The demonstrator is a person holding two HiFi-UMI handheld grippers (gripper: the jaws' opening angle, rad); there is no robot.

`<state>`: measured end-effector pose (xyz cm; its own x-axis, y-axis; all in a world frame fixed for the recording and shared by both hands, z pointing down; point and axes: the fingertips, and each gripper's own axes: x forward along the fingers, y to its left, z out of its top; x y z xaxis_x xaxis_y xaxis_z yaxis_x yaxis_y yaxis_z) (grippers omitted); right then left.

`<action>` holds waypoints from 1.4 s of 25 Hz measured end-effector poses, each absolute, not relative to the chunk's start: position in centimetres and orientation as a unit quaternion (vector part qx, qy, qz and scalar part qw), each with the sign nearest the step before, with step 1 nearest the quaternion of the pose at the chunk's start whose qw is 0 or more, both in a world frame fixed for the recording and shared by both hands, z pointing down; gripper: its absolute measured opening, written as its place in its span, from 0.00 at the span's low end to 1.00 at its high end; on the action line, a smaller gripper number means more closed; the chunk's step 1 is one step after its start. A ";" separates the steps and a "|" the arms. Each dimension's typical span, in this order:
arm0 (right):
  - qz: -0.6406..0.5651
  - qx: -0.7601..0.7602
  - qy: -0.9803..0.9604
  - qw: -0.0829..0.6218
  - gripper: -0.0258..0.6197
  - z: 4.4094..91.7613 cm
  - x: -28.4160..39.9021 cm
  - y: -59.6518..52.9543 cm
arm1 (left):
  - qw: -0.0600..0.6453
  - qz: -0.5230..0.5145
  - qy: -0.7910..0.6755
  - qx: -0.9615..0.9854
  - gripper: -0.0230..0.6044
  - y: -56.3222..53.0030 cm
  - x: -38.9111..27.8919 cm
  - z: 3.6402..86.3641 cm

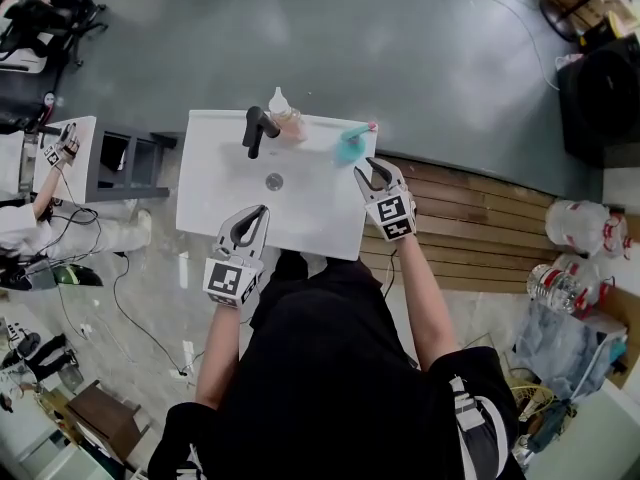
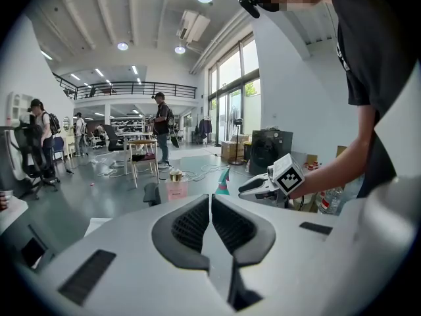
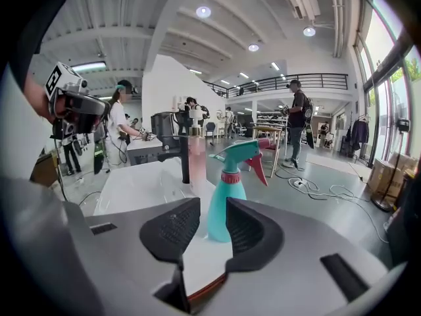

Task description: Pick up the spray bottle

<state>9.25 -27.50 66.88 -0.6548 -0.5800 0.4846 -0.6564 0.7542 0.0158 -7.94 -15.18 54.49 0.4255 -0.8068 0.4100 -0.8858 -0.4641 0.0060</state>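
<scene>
The teal spray bottle (image 1: 349, 148) with a pink trigger stands upright at the far right of the white table (image 1: 220, 203). In the right gripper view the spray bottle (image 3: 225, 199) shows through the gap of my right gripper (image 3: 212, 228), a little beyond the pads and untouched. My right gripper (image 1: 372, 172) is open, just short of the bottle on its near side. My left gripper (image 1: 251, 224) hovers over the table's near edge, pads together and holding nothing. From the left gripper (image 2: 210, 224) the spray bottle (image 2: 223, 182) appears small and far off.
A black pump-shaped object (image 1: 257, 130) and a pale pink bottle (image 1: 285, 119) stand at the table's far edge, left of the spray bottle. A small round disc (image 1: 274, 181) lies mid-table. Wooden slats (image 1: 480, 228) and plastic water jugs (image 1: 580, 230) are at the right.
</scene>
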 end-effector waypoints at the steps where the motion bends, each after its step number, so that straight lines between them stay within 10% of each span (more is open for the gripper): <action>1: 0.081 0.340 -0.906 0.237 0.26 67.0 9.2 -27.5 | 0.111 0.178 -0.506 0.837 0.09 -15.2 -8.0 54.5; 35: 0.087 0.351 -0.903 0.231 0.58 68.3 6.8 -31.1 | 0.123 0.189 -0.537 0.813 0.09 -13.7 -10.7 55.0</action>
